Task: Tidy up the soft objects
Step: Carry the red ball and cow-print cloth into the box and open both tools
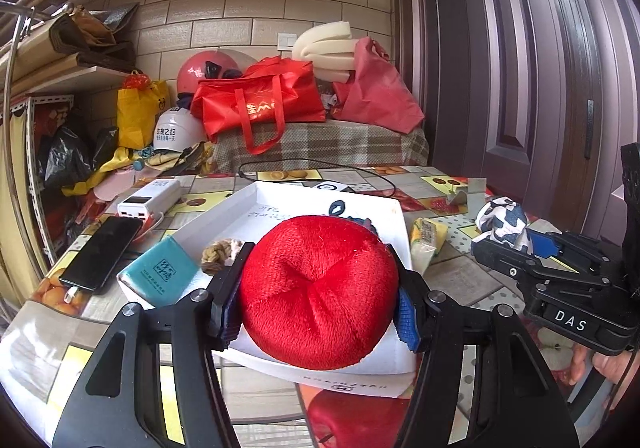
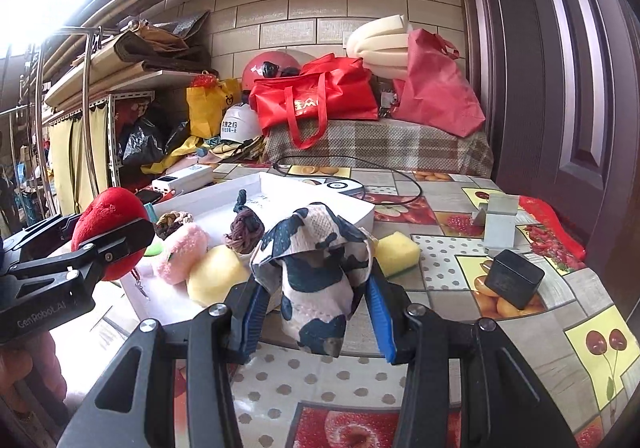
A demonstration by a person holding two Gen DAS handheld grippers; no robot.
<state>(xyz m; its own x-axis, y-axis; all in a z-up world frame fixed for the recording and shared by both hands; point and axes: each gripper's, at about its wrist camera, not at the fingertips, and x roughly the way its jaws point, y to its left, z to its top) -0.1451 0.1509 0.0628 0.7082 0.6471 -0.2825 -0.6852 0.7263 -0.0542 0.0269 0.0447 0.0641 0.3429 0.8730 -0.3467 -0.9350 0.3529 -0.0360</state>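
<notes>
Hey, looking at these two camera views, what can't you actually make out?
- Left wrist view: the white box floor, mostly hidden behind the red plush ball.
- Left wrist view: handwriting inside the box, too small to read.
- Right wrist view: what the cow-print cloth hides behind it.
- Right wrist view: upper left, washed out by glare.

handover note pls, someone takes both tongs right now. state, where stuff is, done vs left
Left tongs: shut on the red plush, held over the near end of the white box.
Right tongs: shut on the cow-print cloth, over the table just right of the box.
Done, in the box: pink plush, yellow sponge, two rope knots.
Left: drop both held items in the box, then probably the yellow-green sponge on the table beside it.
</notes>
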